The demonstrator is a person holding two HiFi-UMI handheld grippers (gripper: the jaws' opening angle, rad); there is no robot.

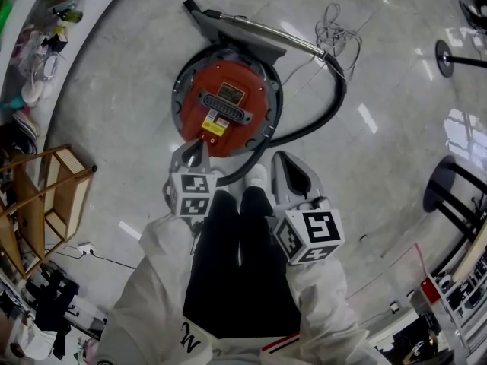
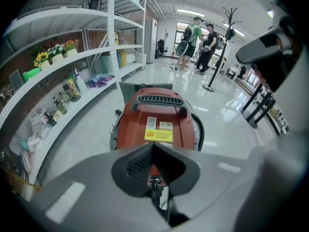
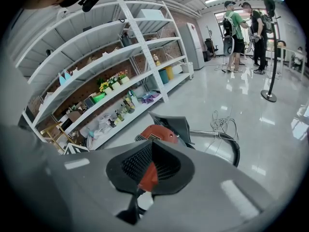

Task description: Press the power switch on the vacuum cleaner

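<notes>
White shelves (image 2: 72,57) run along the wall far to the left of the left gripper (image 1: 199,144). They hold potted flowers (image 2: 53,50), small bottles (image 2: 67,93) and loose odds too small to name. Nearer on that side stands a wooden rack (image 1: 57,192). The left gripper's jaws are pressed together at the tips with nothing between them. They sit at the near edge of the red vacuum cleaner (image 1: 224,105), just short of its yellow label (image 1: 214,127); contact cannot be judged, nor which part is the power switch. The right gripper (image 1: 283,157) is likewise closed and empty, with the vacuum ahead and to its left. A black hose (image 1: 319,116) curves ahead of it to a metal wand (image 1: 266,30), with a loose cable (image 1: 338,29) beyond.
</notes>
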